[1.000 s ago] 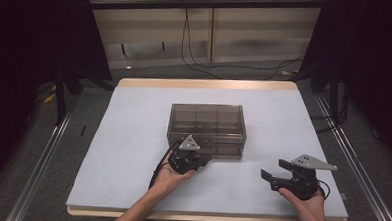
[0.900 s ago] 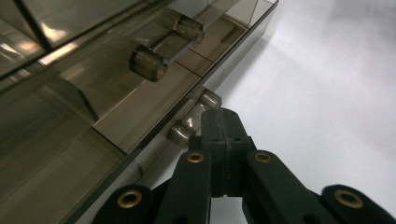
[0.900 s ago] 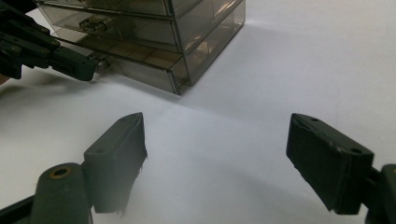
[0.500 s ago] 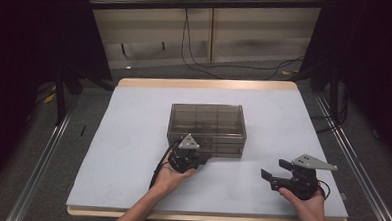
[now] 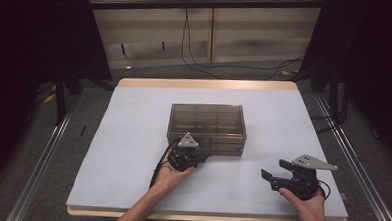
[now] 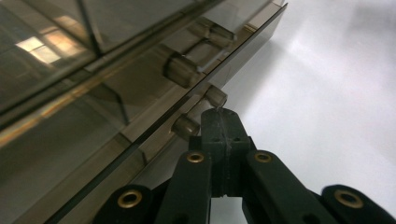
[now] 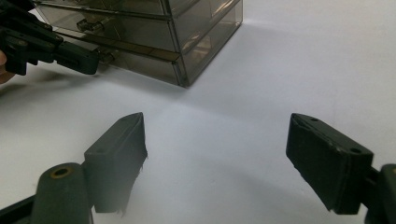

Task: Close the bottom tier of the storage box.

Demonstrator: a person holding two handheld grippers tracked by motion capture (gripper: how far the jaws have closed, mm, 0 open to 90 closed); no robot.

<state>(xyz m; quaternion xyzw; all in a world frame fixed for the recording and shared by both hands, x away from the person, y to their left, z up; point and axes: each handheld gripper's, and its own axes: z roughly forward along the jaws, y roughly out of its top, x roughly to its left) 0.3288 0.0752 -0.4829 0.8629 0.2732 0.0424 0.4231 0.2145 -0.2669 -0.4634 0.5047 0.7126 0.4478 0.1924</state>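
Nearest the person, the right gripper rests low over the white table with its jaws spread wide and nothing between them. Further in, the left gripper is clenched at a small knob on the lower drawer front of the smoky transparent plastic drawer box, mid-table; its compartments look empty.

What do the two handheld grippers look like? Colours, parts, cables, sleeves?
Both are black. The left gripper and right gripper each carry a grey three-cornered plate on top. A black cable loops from the left one. Close up, the jaw links show brass-coloured rivets, and the right gripper's fingers are blocky black pads with small screw holes. Forearms are bare; no sleeves visible.
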